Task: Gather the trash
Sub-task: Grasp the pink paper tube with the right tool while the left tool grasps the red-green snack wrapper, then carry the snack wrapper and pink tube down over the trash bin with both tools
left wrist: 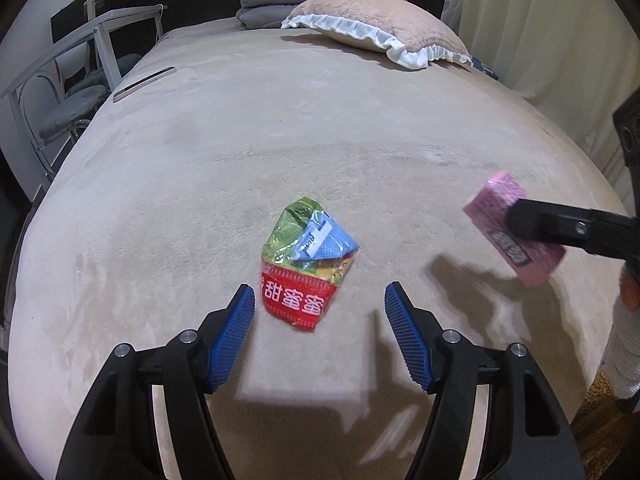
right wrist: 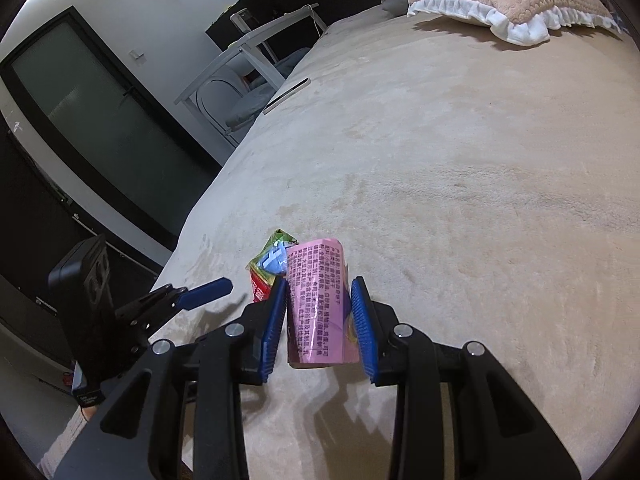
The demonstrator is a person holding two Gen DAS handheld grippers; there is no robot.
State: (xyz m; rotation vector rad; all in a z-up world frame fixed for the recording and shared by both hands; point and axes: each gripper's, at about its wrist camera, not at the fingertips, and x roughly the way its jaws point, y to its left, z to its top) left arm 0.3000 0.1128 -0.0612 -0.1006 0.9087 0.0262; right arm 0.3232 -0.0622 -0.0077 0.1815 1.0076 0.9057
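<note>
blue-padded left gripper (left wrist: pixel 320 300) hung with jaws wide apart over a crumpled wrapper (left wrist: pixel 306 268) near the bed's (left wrist: pixel 280 128) front edge; right gripper (right wrist: pixel 320 300) clamped a pink box (right wrist: pixel 318 312).

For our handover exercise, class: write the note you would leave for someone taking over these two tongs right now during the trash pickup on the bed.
Right tongs: shut on the pink carton, lifted off the bed.
Left tongs: open, empty, hovering over the crumpled snack wrapper.
Wrapper lies on the blanket, between the left tongs' tips, untouched.
Done: carton picked up.
Left: grab the wrapper, then bin both; no bin is in view.
</note>
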